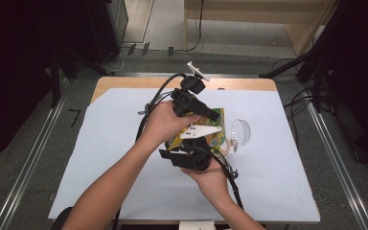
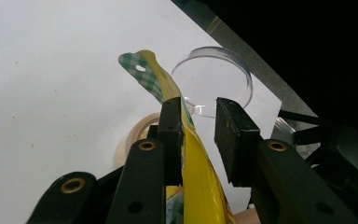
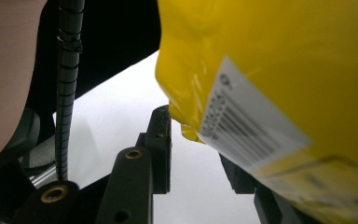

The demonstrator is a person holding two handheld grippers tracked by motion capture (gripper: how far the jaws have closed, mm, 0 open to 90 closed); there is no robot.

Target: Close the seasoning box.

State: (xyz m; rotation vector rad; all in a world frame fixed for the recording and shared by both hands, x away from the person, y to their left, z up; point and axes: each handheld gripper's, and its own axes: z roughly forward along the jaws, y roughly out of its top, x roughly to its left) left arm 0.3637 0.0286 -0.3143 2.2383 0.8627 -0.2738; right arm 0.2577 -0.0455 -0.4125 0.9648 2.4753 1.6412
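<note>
A yellow snack bag [image 1: 217, 135] is held up over the middle of the table between both grippers. In the left gripper view its green-checked top edge with a hang hole [image 2: 142, 70] rises between the jaws. My left gripper [image 2: 199, 116] is open: the bag [image 2: 196, 172] rests against the left jaw, with a gap to the right jaw. My right gripper [image 3: 196, 140] is open below the bag. A bottom corner of the bag [image 3: 270, 56], with a barcode label, dips between its jaws and hides the right one.
A clear round plastic dish [image 1: 240, 130] sits on the white sheet [image 1: 124, 143] to the right of the bag, with a roll of tape [image 2: 137, 133] next to it. The wooden table edge [image 1: 124, 81] runs along the back; dark stands flank the table.
</note>
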